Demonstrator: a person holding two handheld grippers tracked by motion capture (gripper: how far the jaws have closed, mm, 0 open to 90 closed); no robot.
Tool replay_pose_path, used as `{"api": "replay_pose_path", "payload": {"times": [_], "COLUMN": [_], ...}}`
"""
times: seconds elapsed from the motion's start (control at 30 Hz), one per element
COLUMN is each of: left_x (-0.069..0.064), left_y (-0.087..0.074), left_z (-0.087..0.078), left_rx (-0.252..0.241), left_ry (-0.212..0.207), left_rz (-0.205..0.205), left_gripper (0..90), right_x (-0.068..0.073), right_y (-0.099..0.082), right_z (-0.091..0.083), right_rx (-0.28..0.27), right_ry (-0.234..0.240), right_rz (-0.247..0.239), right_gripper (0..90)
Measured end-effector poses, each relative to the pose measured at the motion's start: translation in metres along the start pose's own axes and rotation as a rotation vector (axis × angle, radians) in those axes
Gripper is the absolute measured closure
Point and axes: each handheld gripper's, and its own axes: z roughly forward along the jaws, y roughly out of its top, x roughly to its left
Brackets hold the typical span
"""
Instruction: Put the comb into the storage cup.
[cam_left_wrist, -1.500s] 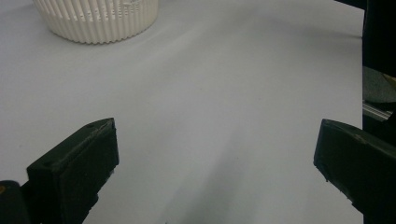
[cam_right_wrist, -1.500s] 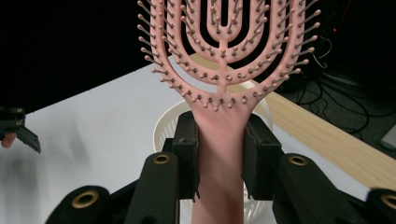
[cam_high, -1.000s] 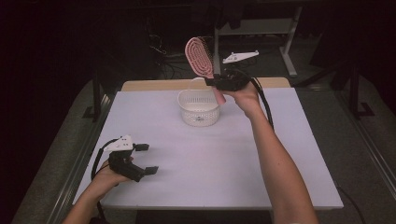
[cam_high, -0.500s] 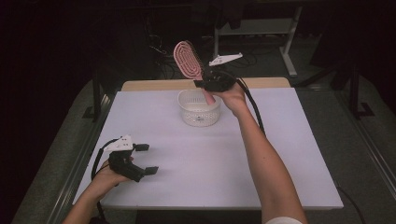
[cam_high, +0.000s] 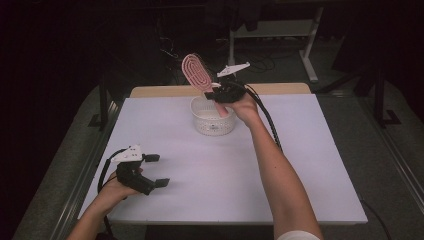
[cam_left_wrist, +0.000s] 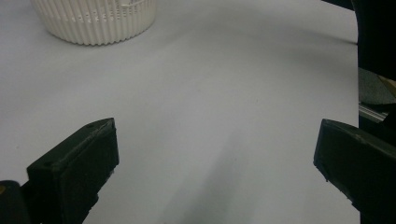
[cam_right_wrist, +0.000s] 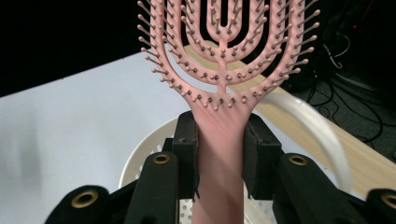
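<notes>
Your right gripper (cam_high: 218, 93) clamps the pink hairbrush (cam_high: 196, 73) by its handle above the white basket (cam_high: 214, 121) near the table's far edge; lower it handle-first, centred. Left gripper (cam_high: 156, 170) rests, jaws apart.

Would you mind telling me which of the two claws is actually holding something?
The right claw, raised over the white basket, clamps the pink hairbrush handle; the left claw rests open.

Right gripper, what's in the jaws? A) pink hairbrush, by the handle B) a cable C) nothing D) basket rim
A: the right gripper clamps the handle of the pink hairbrush, bristle head up, above the white basket.
</notes>
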Motion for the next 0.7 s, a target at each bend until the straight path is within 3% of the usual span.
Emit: {"api": "replay_pose_path", "payload": {"times": [0.7], "left_x": [0.000], "left_y": [0.000], "left_z": [0.000], "left_rx": [0.001], "left_ry": [-0.001], "left_rz": [0.001], "left_gripper": [0.0], "right_x": [0.008], "right_y": [-0.014], "right_z": [0.030], "right_rx": [0.141], "right_ry": [0.015], "right_rz": [-0.064], "right_gripper": [68.4]}}
